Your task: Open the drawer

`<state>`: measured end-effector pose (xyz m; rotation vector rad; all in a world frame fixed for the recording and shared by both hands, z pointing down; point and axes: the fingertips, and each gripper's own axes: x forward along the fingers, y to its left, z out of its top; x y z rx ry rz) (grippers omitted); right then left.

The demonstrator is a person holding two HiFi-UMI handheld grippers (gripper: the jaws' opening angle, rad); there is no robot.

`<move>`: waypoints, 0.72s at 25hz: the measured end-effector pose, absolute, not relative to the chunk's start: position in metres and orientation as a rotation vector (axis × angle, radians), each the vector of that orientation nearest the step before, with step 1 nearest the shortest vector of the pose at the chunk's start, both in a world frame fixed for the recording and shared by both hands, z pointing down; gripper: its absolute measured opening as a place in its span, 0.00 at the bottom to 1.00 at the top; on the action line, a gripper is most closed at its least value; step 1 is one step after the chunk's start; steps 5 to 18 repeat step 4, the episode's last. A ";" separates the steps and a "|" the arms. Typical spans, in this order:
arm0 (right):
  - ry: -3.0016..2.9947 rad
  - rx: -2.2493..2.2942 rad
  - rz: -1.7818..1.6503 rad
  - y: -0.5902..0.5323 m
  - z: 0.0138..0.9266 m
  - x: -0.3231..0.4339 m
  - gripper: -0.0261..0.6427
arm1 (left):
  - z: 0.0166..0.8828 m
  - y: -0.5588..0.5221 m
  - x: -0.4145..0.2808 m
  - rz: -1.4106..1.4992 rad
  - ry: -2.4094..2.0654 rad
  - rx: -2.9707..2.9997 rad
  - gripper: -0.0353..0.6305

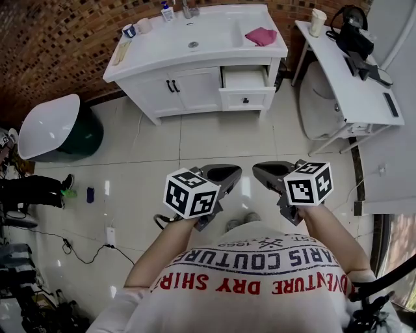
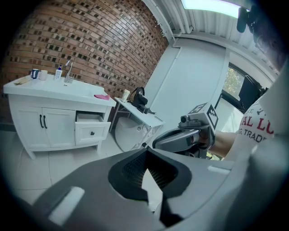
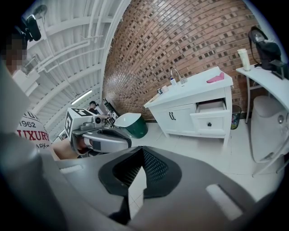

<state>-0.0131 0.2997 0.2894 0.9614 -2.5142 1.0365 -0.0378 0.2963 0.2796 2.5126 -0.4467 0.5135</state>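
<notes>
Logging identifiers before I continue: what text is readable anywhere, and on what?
"ARIS COUTURE", upside down, cut off: shirt.
"DRY SHIR", red: same shirt.
"1962", "LUXURY": same shirt, right gripper view.
Bottle label: too small.
Marker cubes: patterns, no words.

The person holds both arms out in front of the body, left forearm (image 1: 159, 253) and right forearm (image 1: 328, 237) bare, with a claw in each hand. The left claw (image 1: 221, 174) and right claw (image 1: 273, 172) sit side by side, near each other and level with one another, tilted somewhat downward. Each has its jaws closed together, nothing between them.
</notes>
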 end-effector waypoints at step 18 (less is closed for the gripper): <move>-2.517 0.957 1.022 0.300 0.288 -0.019 0.05 | 0.278 0.297 -0.042 0.515 -0.449 2.514 0.04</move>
